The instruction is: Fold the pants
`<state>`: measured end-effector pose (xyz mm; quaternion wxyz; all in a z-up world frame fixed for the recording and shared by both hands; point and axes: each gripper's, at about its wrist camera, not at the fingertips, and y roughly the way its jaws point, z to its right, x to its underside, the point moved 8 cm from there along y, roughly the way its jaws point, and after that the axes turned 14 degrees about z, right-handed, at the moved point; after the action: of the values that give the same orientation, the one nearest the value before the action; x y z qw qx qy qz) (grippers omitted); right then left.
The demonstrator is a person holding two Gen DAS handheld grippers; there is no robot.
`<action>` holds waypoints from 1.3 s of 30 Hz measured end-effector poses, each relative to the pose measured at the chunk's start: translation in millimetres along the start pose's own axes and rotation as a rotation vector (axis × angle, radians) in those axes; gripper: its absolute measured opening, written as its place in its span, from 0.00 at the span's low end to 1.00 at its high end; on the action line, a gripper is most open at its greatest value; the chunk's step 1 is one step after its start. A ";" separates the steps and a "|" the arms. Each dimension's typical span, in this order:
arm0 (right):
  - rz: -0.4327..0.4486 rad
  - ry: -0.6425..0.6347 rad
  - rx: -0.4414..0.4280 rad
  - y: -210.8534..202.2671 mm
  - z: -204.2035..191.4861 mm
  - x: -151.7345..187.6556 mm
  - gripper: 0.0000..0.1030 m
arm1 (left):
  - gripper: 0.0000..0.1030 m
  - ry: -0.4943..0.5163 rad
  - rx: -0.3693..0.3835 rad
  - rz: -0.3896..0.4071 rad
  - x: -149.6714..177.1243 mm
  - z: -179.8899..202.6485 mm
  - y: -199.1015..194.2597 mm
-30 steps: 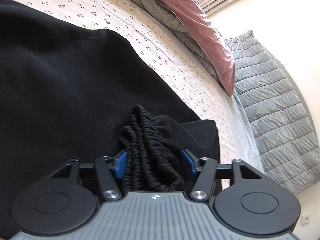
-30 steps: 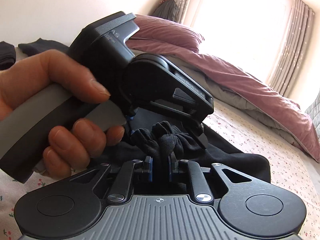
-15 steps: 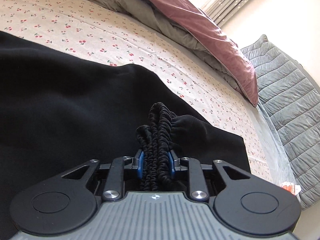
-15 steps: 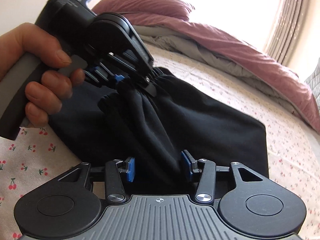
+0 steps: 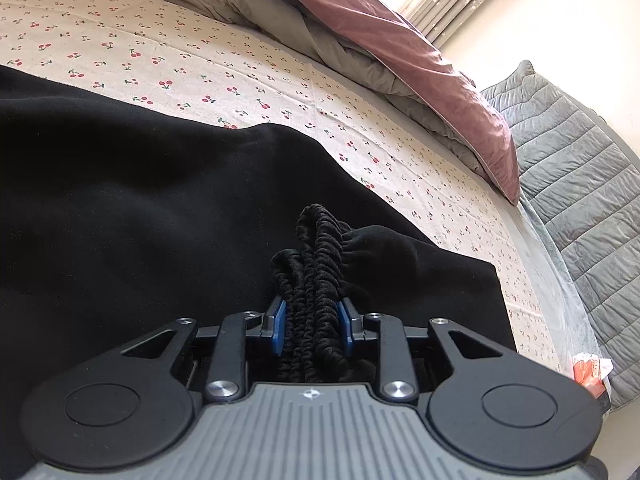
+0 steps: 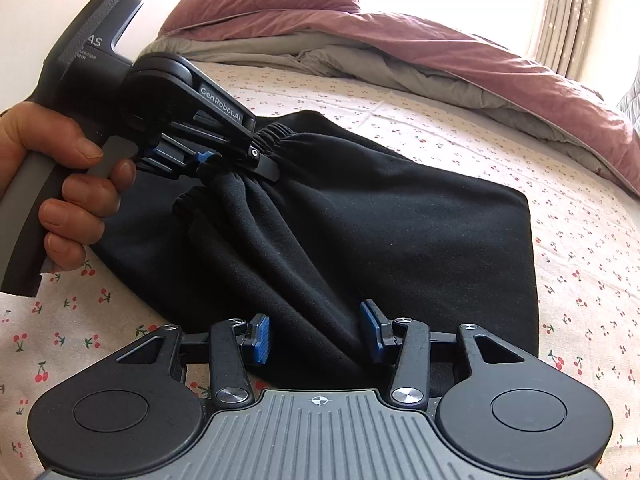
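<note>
Black pants (image 5: 160, 216) lie on a cherry-print bed sheet (image 5: 160, 64). My left gripper (image 5: 312, 320) is shut on the bunched elastic waistband (image 5: 316, 248) of the pants. In the right wrist view the left gripper (image 6: 224, 160), held by a hand (image 6: 60, 184), pinches the waistband (image 6: 276, 136) and lifts it, pulling folds across the pants (image 6: 400, 232). My right gripper (image 6: 316, 332) is open, its blue pads either side of a black fabric fold, not pressing it.
A mauve and grey duvet (image 5: 360, 40) is heaped at the far side of the bed, also in the right wrist view (image 6: 400, 48). A grey quilted cover (image 5: 580, 208) lies beyond the bed edge at right. A small orange packet (image 5: 588, 372) sits at the lower right.
My left gripper closed on the waistband. My right gripper let go of the waistband, opened and drew back along the pants, away from the left gripper.
</note>
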<state>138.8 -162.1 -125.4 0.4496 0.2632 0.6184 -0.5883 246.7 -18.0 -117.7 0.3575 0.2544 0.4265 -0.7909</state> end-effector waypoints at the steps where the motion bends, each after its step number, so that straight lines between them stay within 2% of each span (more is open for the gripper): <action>1: -0.008 0.025 -0.012 -3.3 3.9 0.8 0.42 | 0.26 0.011 0.001 -0.002 -0.7 0.4 -0.5; 4: -0.041 0.133 -0.094 -13.9 14.4 -0.6 0.44 | 0.26 -0.011 -0.003 -0.010 -4.1 -2.4 -2.2; 8: -0.079 0.265 -0.144 -20.0 39.1 -0.5 0.44 | 0.24 0.020 -0.020 0.009 -6.6 -0.3 -6.8; 12: -0.028 0.453 -0.201 -40.9 75.2 -8.2 0.44 | 0.25 0.053 -0.027 -0.006 -1.2 1.2 -2.2; 14: -0.003 0.503 -0.177 -45.4 92.7 -10.9 0.44 | 0.27 0.107 -0.029 -0.004 -0.4 5.1 -0.1; 15: -0.014 0.505 -0.152 -43.4 97.5 -7.7 0.44 | 0.27 0.117 -0.031 -0.004 -0.7 6.6 0.2; 18: -0.134 0.484 -0.089 -25.4 99.4 16.6 0.37 | 0.29 0.117 -0.034 -0.003 -1.1 7.7 0.3; 19: -0.148 0.468 -0.079 -22.0 98.1 21.3 0.36 | 0.30 0.130 -0.037 0.003 -1.6 8.8 0.3; 22: -0.164 0.466 -0.078 -22.8 98.3 19.7 0.35 | 0.31 0.159 -0.044 0.011 -2.3 9.7 0.2; 25: -0.171 0.476 -0.094 -24.7 102.7 22.2 0.31 | 0.31 0.143 -0.040 0.008 -3.6 8.6 3.3; 27: -0.170 0.456 -0.094 -26.0 104.3 25.1 0.21 | 0.31 0.150 -0.043 0.010 -1.8 8.6 4.7; 29: -0.171 0.447 -0.090 -23.8 107.5 29.2 0.18 | 0.31 0.187 -0.048 0.015 -0.4 12.0 5.4; 36: -0.164 0.422 -0.064 -34.0 110.9 21.8 0.17 | 0.32 0.186 -0.048 0.012 -2.2 10.2 4.8; 39: -0.170 0.431 -0.061 -33.4 117.3 26.7 0.17 | 0.33 0.217 -0.052 0.020 1.1 11.9 5.3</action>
<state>127.0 -286.4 -120.8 0.2636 0.3159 0.7376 -0.5354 249.0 -30.6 -115.0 0.3235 0.3334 0.4806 -0.7437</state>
